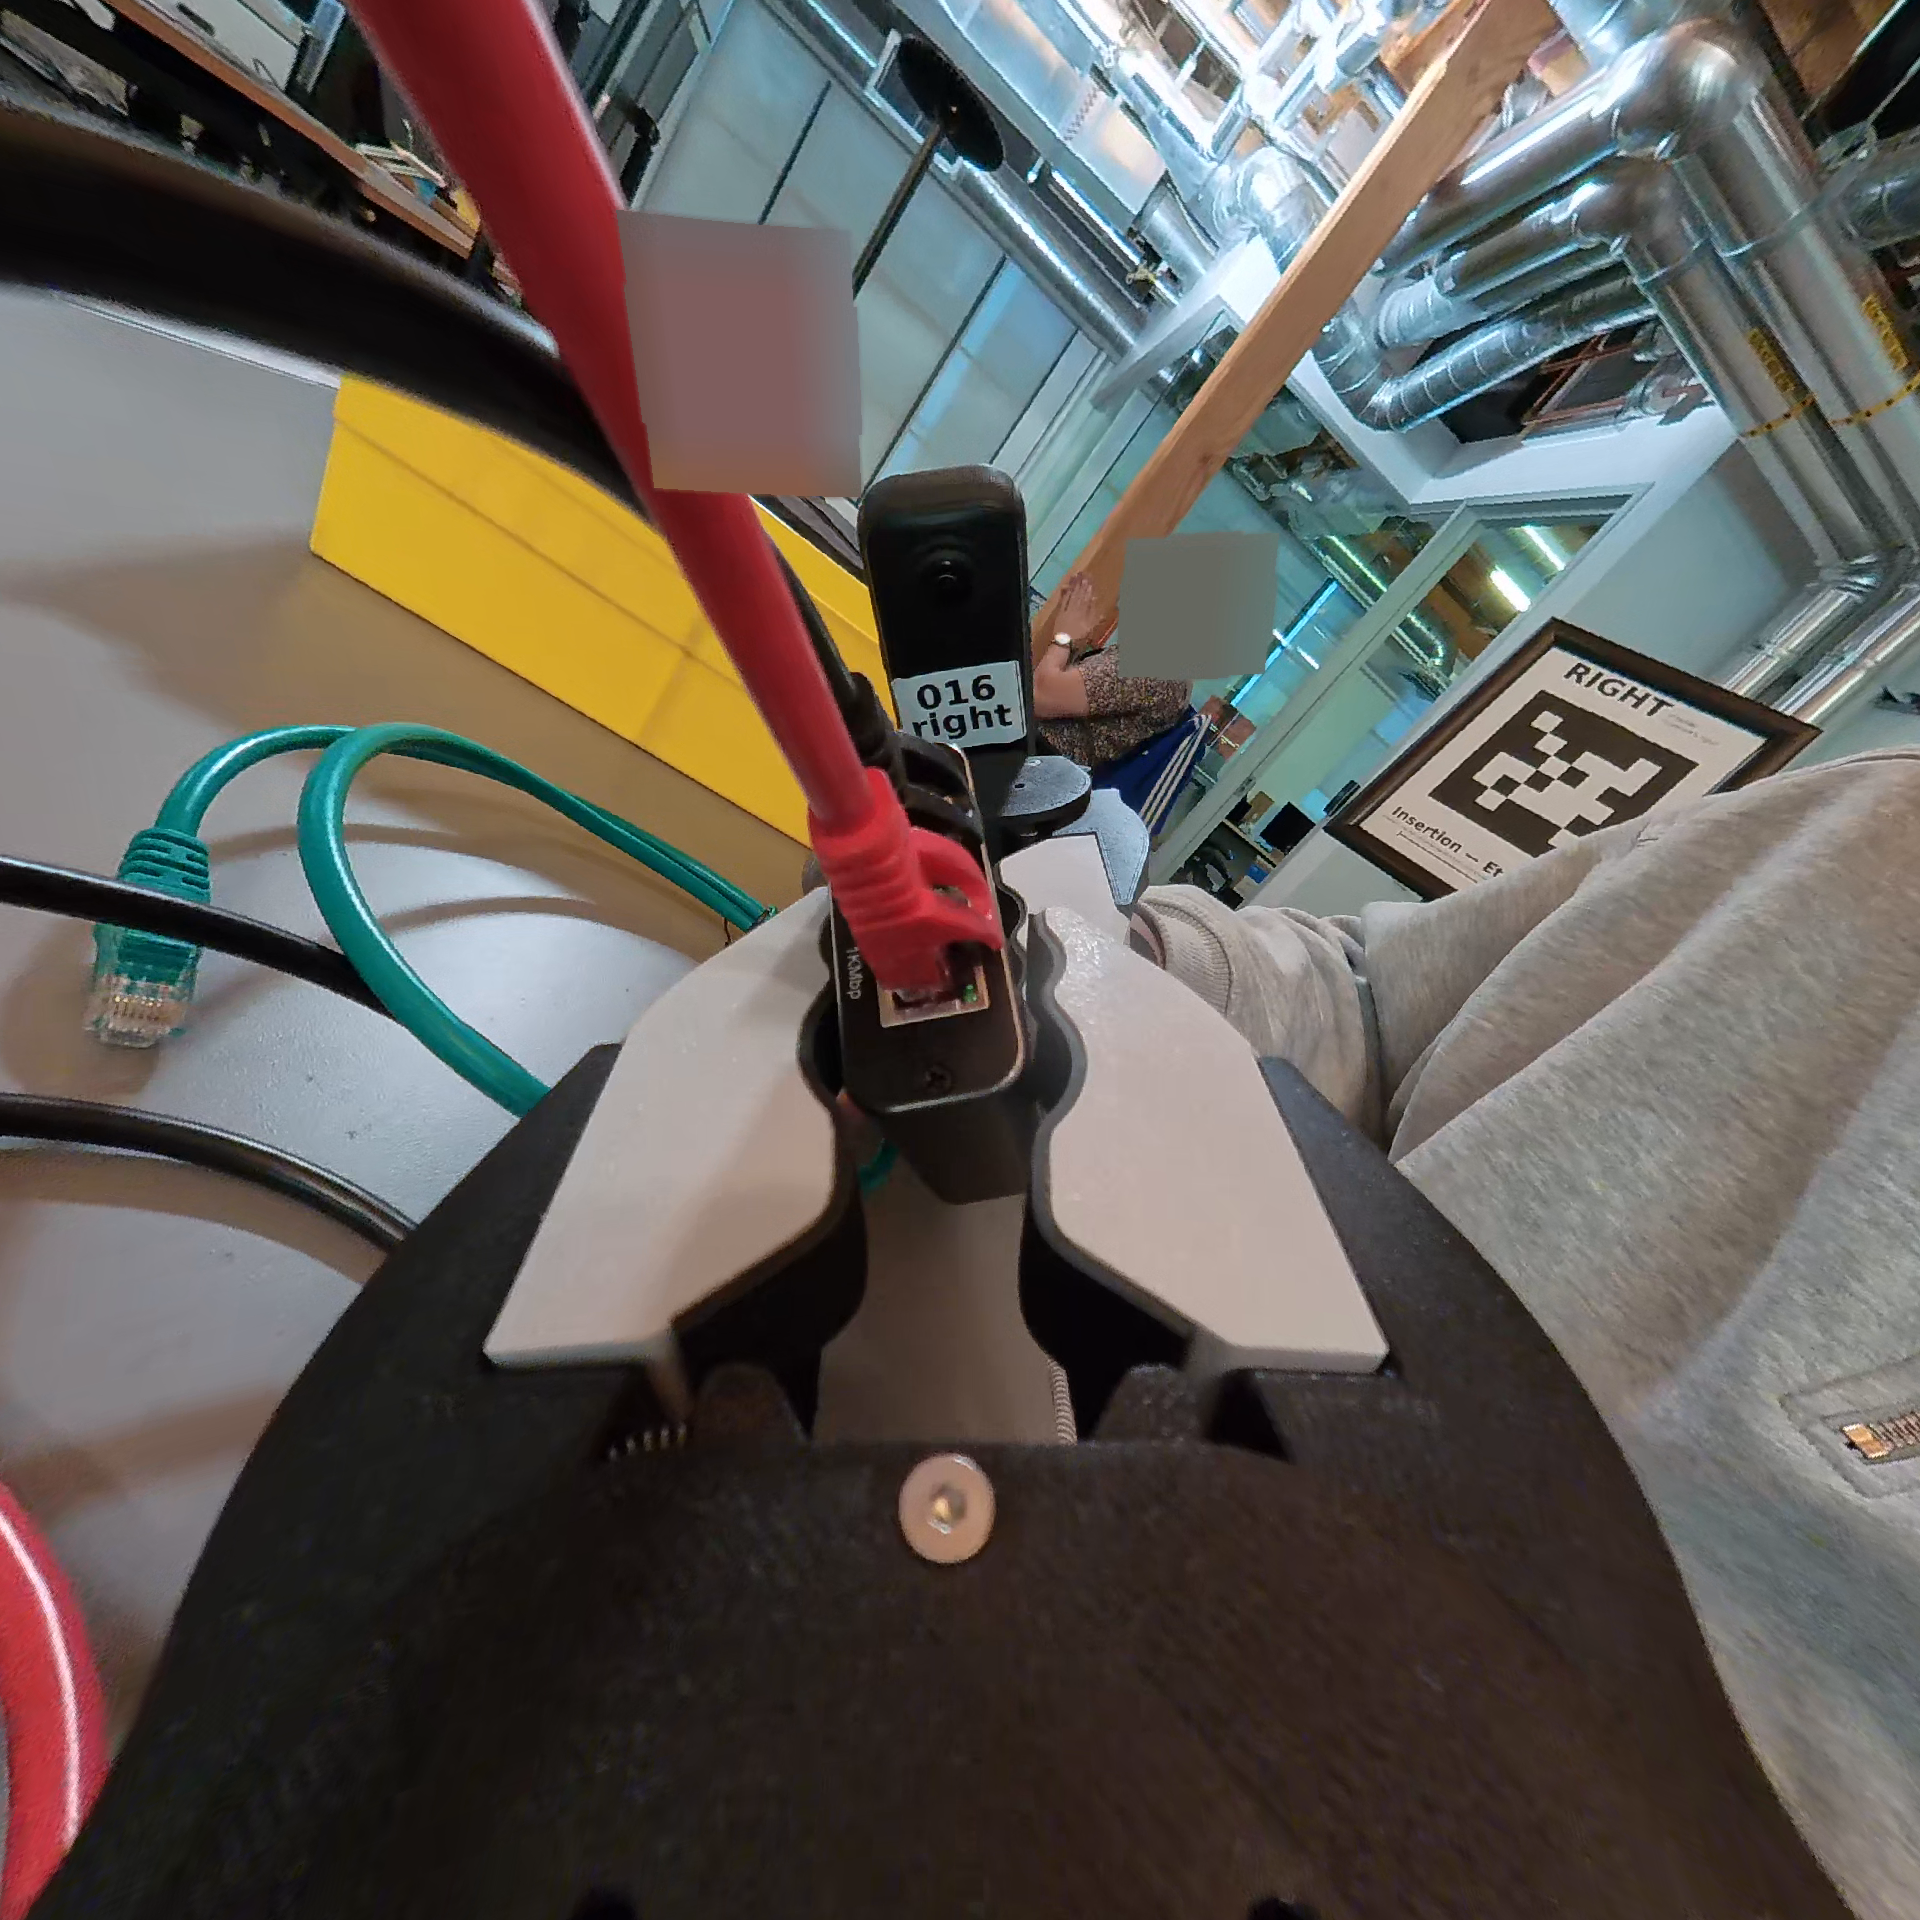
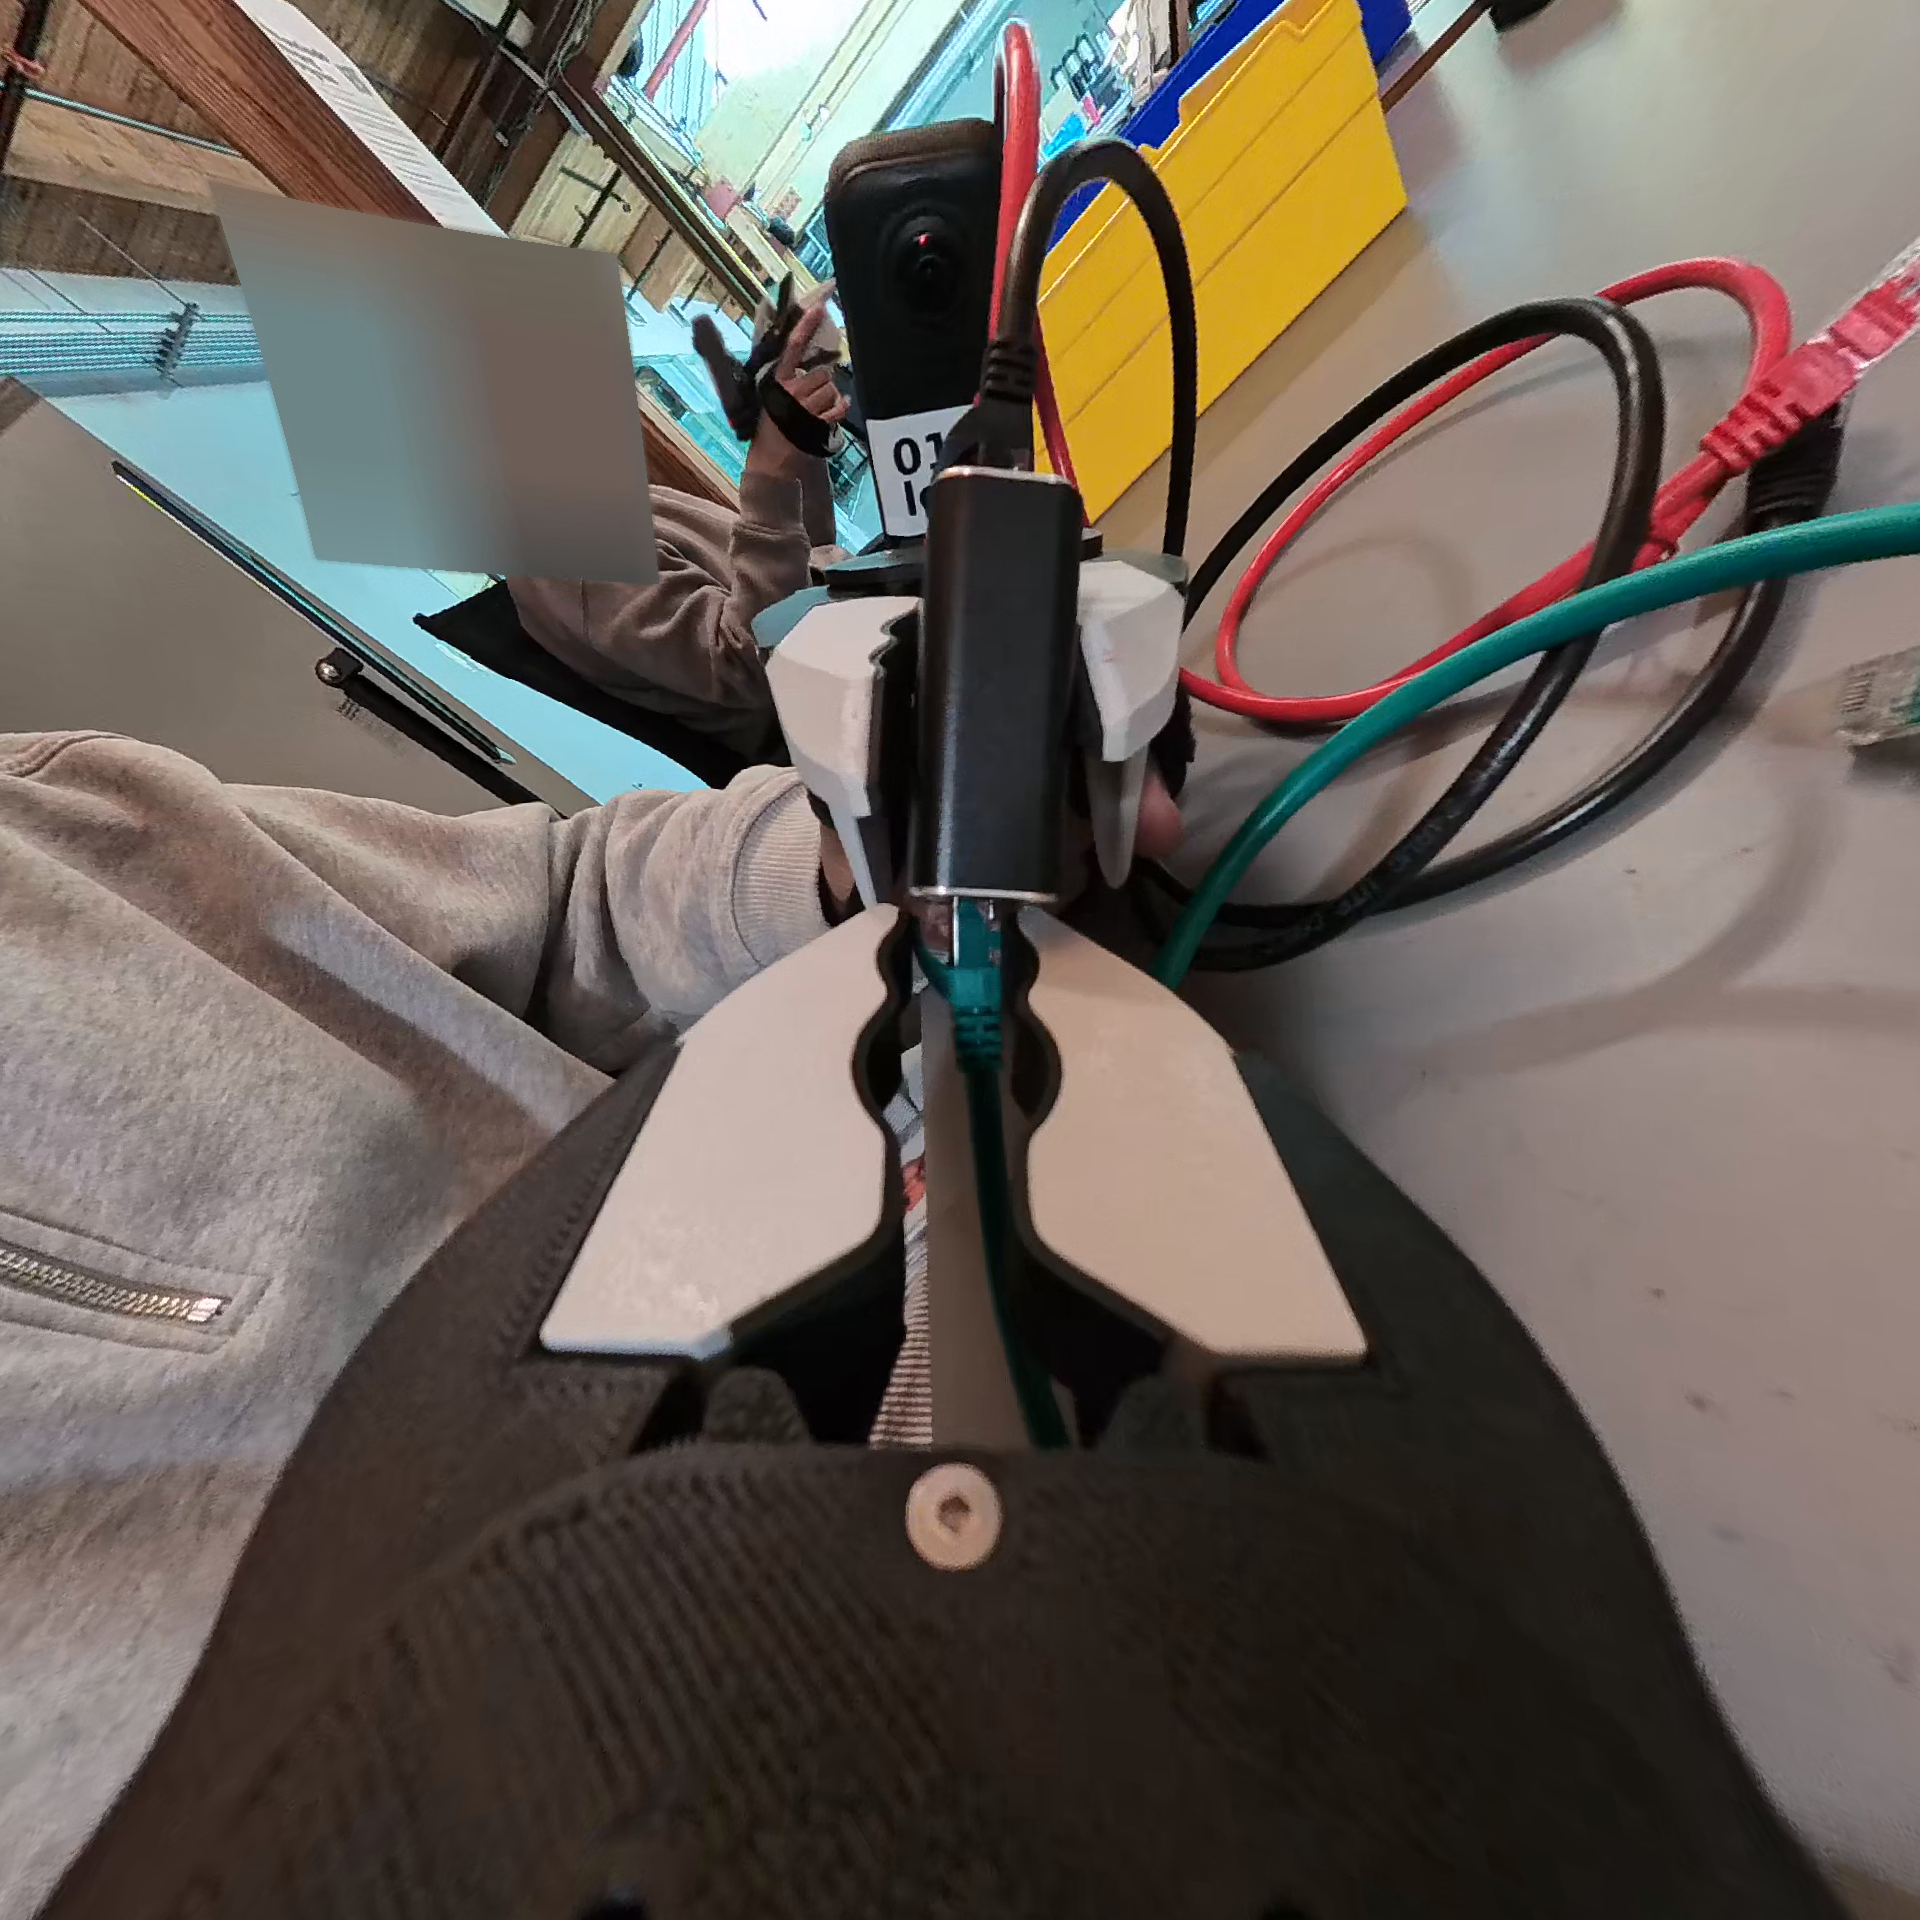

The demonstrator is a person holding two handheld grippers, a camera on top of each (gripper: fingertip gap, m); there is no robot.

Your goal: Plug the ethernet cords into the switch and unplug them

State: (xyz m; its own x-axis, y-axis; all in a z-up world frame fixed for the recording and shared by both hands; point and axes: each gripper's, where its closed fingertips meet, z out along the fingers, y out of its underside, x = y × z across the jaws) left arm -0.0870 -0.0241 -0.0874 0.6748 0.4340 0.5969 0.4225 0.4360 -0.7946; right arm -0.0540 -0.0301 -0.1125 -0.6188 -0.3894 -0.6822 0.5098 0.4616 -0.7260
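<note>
My left gripper (image 1: 930, 935) is shut on a small black switch (image 1: 935, 1049) and holds it above the table. A red ethernet plug (image 1: 894, 883) sits in the port facing this camera, with a black lead beside it. In the right wrist view the same switch (image 2: 987, 686) stands upright between the left gripper's white fingers (image 2: 831, 707). My right gripper (image 2: 961, 935) is shut on a green ethernet plug (image 2: 977, 997) whose tip is in the switch's near end. Its green cord (image 2: 1455, 675) runs back between my fingers and out over the table.
A green cord (image 1: 416, 831) with a loose plug (image 1: 140, 977) lies on the grey table. Red (image 2: 1787, 395), black (image 2: 1797, 468) and green (image 2: 1870, 707) loose plugs and coiled cords lie at right. Yellow bins (image 2: 1226, 229) stand behind. A grey sleeve (image 1: 1558, 1039) and a framed marker sign (image 1: 1558, 769) are nearby.
</note>
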